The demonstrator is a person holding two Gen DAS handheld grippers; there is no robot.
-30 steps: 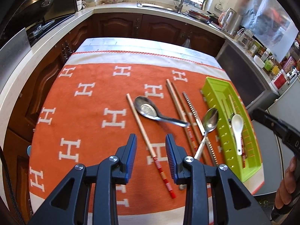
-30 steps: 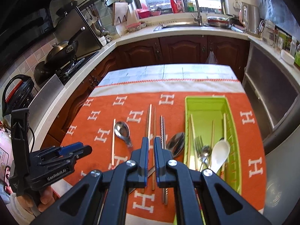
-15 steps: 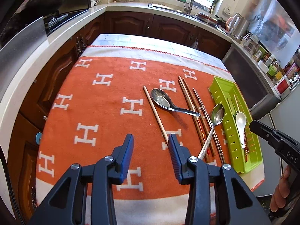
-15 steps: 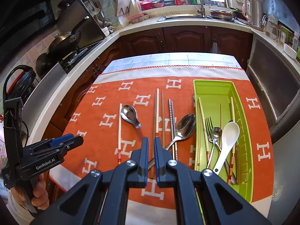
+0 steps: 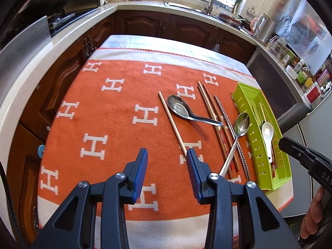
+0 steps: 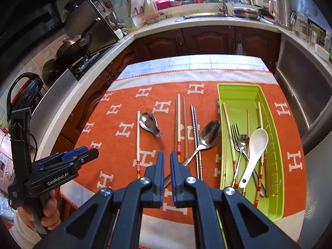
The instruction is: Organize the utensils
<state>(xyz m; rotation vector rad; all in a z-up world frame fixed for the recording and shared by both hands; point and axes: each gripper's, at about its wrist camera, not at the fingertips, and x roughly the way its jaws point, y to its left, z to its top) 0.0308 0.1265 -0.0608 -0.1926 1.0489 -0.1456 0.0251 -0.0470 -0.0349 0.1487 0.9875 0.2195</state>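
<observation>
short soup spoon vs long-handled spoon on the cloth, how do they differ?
The short soup spoon has a wide bowl and stubby handle; the long-handled spoon is oval and slender. The soup spoon lies left of the chopsticks, the long one right, beside the green tray, its handle crossing them. Both are bare metal, bowls up.

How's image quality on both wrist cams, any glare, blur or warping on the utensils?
Left wrist: sharp centre, strong barrel bend at the counters, window blown out, the short steel spoon casts a soft shadow on the orange cloth. Right wrist: same fisheye curve, bright highlight on the long steel spoon, green tray crisp.
</observation>
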